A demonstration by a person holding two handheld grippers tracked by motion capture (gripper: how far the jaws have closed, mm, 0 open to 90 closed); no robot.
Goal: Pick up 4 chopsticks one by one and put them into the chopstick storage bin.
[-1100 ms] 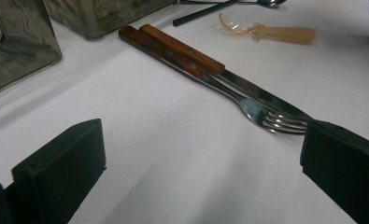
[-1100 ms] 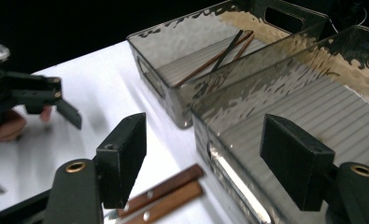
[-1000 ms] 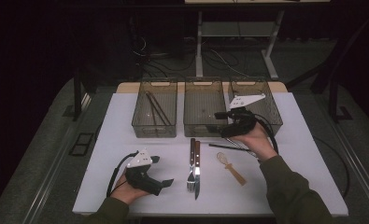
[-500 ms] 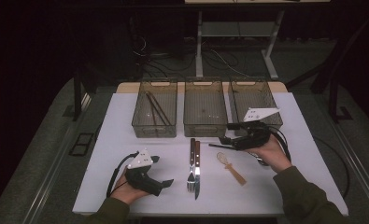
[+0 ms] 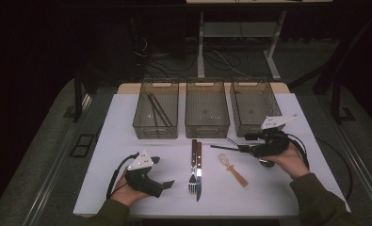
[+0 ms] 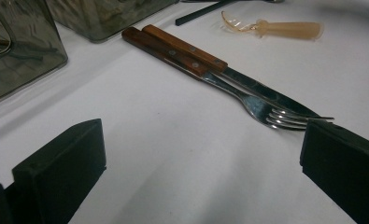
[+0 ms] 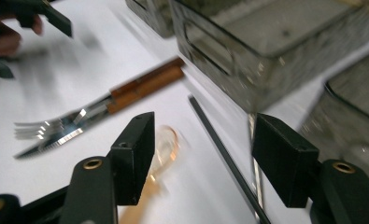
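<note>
Surface (image 5: 127, 141): white sheet over a table, lit against a dark room.
Middle bin (image 5: 207, 110): landmark; two like bins flank it.
Fork (image 5: 193, 165), knife (image 5: 198, 167): side by side, just before it.
Black stick (image 5: 230, 148): before and right of it, between the right tongs.
Right tongs (image 5: 244, 142): apart, just been closing, not pressing.
Left tongs (image 5: 164, 173): apart, empty, before-left.
Room: cables and table legs beyond.

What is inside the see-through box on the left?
Inside the smoky clear plastic box on the left lie dark thin chopsticks, slanted along its floor. The tinted walls blur their ends; I cannot tell if anything smaller is there too.
</note>
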